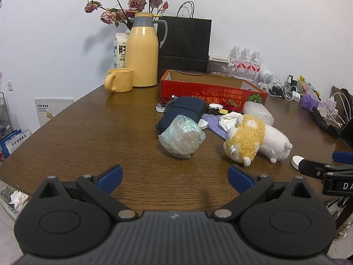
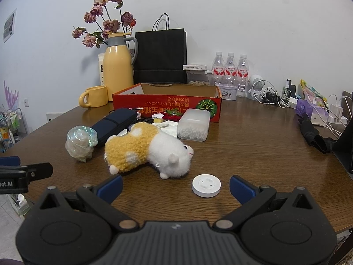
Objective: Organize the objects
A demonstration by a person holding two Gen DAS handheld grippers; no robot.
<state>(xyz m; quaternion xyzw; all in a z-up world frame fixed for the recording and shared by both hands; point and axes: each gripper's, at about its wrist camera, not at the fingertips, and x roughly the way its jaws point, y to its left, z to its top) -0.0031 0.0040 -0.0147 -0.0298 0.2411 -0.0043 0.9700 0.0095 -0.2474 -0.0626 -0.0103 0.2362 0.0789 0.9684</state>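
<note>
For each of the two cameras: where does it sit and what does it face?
Left wrist: on the left hand-held gripper, open, facing a crumpled plastic bag; the right hand-held gripper's tip shows at right.
Right wrist: on the right hand-held gripper, open, facing a white disc.
Shared: plush toy, red box, yellow jug.
</note>
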